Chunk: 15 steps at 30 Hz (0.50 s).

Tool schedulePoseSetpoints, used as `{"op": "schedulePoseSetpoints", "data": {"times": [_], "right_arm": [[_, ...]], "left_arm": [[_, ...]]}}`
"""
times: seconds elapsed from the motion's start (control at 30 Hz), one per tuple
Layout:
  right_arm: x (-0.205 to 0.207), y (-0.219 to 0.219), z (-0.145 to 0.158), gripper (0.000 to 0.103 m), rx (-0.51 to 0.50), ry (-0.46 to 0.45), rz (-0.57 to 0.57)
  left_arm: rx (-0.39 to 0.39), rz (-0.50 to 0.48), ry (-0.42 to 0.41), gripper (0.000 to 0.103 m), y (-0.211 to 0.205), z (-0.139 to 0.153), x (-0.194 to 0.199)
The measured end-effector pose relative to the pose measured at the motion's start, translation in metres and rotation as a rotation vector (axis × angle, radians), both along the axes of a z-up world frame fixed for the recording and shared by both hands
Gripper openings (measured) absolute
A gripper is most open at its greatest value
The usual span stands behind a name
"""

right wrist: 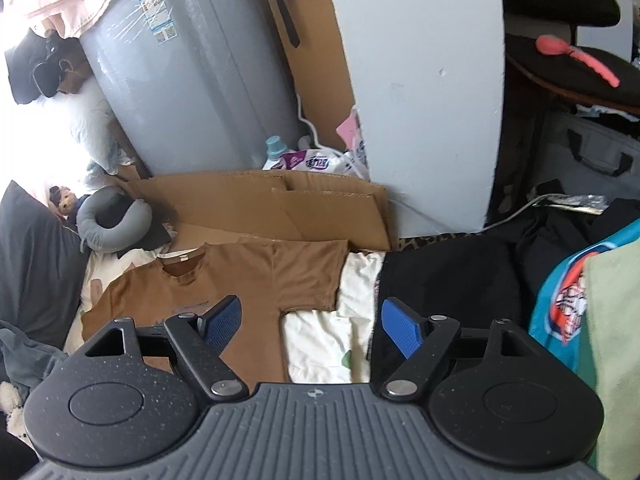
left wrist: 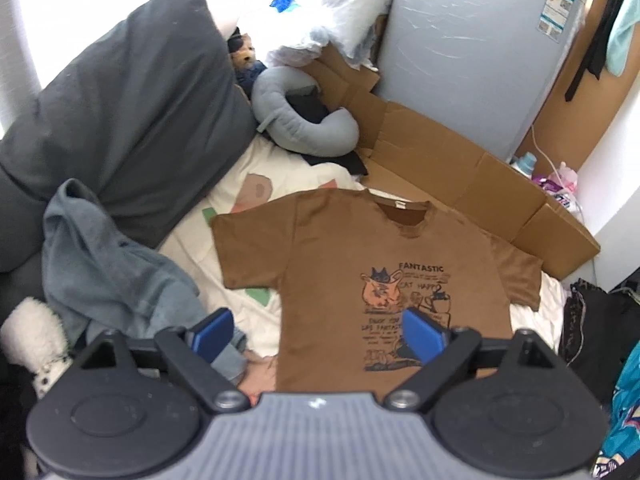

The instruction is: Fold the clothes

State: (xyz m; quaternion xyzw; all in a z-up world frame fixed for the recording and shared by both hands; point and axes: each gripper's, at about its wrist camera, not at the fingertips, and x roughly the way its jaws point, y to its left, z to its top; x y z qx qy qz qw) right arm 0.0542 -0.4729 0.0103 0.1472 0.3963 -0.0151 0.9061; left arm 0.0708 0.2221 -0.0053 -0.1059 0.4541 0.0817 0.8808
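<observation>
A brown T-shirt (left wrist: 340, 256) with a cat print lies flat and face up on the cream bedsheet (left wrist: 240, 184), collar away from me, both sleeves spread. My left gripper (left wrist: 318, 330) hovers open over the shirt's lower left part, nothing between its blue pads. In the right wrist view the same T-shirt (right wrist: 248, 276) lies left of centre, its right sleeve (right wrist: 310, 272) stretched toward a black garment. My right gripper (right wrist: 310, 326) stands open above the shirt's right side and the bedsheet (right wrist: 320, 340), holding nothing.
A dark grey pillow (left wrist: 132, 112), a grey-blue garment (left wrist: 108, 268) and a grey neck pillow (left wrist: 296, 116) lie to the left. Flattened cardboard (left wrist: 460, 172) and a grey wrapped appliance (left wrist: 472, 60) line the far side. A black garment (right wrist: 448, 280) and a teal shirt (right wrist: 560, 300) pile up at the right.
</observation>
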Motion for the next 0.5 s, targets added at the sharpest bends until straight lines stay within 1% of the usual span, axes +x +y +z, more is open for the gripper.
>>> {"op": "schedulePoseSetpoints", "data": {"times": [0.2,0.37,0.5], "right_arm": [[0.015,-0.001,-0.030,0.083,0.039,0.035,0.010],[0.029,0.003,-0.061,0.083,0.049,0.043,0.004],[0.040,0.009,-0.088,0.083,0.071,0.050,-0.007]], "left_arm": [[0.002,-0.026,0.007,0.093,-0.023,-0.014,0.038],[0.027,-0.083,-0.004,0.093,-0.047,-0.030,0.077],[0.016,-0.114,-0.012,0.093,-0.061,-0.045,0.109]]}}
